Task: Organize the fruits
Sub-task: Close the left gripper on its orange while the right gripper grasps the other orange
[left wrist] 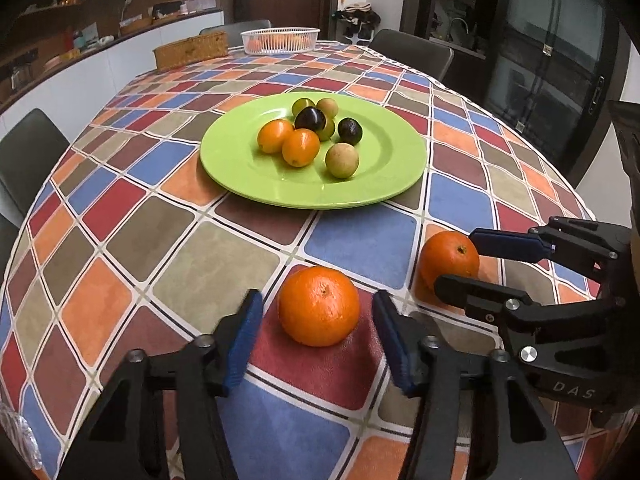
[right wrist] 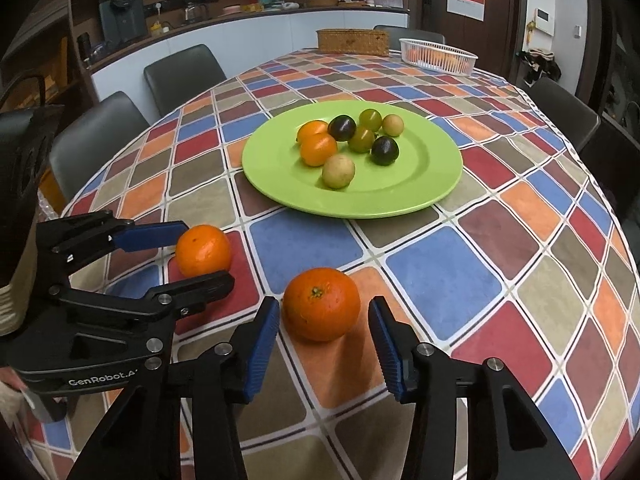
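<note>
Two oranges lie on the checked tablecloth near me. My left gripper (left wrist: 318, 312) is open, its blue pads on either side of the left orange (left wrist: 319, 306) with small gaps; this orange also shows in the right wrist view (right wrist: 204, 250). My right gripper (right wrist: 324, 316) is open around the right orange (right wrist: 321, 304), which also shows in the left wrist view (left wrist: 449, 258). Both oranges rest on the table. Farther off, a green plate (left wrist: 248, 176) holds several small fruits: orange, dark and greenish ones.
A white plastic basket (left wrist: 280, 40) with orange fruit and a wicker basket (left wrist: 191, 50) stand at the table's far end. Dark chairs (right wrist: 182, 74) surround the table. A counter with appliances runs along the left wall.
</note>
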Demonstrator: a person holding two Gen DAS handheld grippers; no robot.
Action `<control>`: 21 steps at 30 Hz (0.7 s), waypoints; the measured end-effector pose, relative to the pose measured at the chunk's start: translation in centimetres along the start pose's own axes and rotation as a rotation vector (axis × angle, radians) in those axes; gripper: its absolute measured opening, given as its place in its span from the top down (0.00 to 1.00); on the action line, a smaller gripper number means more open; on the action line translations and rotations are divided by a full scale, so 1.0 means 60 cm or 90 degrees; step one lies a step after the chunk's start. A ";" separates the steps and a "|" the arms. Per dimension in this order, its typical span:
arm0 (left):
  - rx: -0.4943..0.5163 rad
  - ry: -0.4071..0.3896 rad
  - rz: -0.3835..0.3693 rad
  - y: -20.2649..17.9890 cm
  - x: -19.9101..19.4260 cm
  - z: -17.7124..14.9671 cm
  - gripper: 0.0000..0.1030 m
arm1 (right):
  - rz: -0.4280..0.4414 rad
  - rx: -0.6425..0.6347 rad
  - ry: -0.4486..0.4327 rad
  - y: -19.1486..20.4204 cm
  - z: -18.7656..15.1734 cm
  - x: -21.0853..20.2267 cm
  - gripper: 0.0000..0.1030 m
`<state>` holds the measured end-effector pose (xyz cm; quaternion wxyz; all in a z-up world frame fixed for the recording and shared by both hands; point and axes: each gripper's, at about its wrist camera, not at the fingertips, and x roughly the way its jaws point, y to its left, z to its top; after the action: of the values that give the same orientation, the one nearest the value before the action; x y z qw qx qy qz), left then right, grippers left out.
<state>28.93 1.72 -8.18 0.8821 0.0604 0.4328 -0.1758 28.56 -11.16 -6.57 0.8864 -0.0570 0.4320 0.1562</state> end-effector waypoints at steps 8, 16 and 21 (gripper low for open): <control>-0.001 0.009 0.000 -0.002 0.006 0.001 0.62 | 0.005 -0.005 -0.002 0.001 0.003 0.005 0.58; -0.003 0.006 -0.004 -0.005 -0.001 0.001 0.62 | 0.011 -0.008 -0.006 0.001 0.002 0.006 0.60; -0.004 -0.003 -0.004 -0.007 -0.013 0.003 0.62 | 0.015 -0.007 -0.016 0.003 0.001 -0.001 0.60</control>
<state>28.48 1.46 -7.41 0.8828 0.0558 0.4316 -0.1770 28.50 -11.02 -6.49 0.8895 -0.0545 0.4207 0.1697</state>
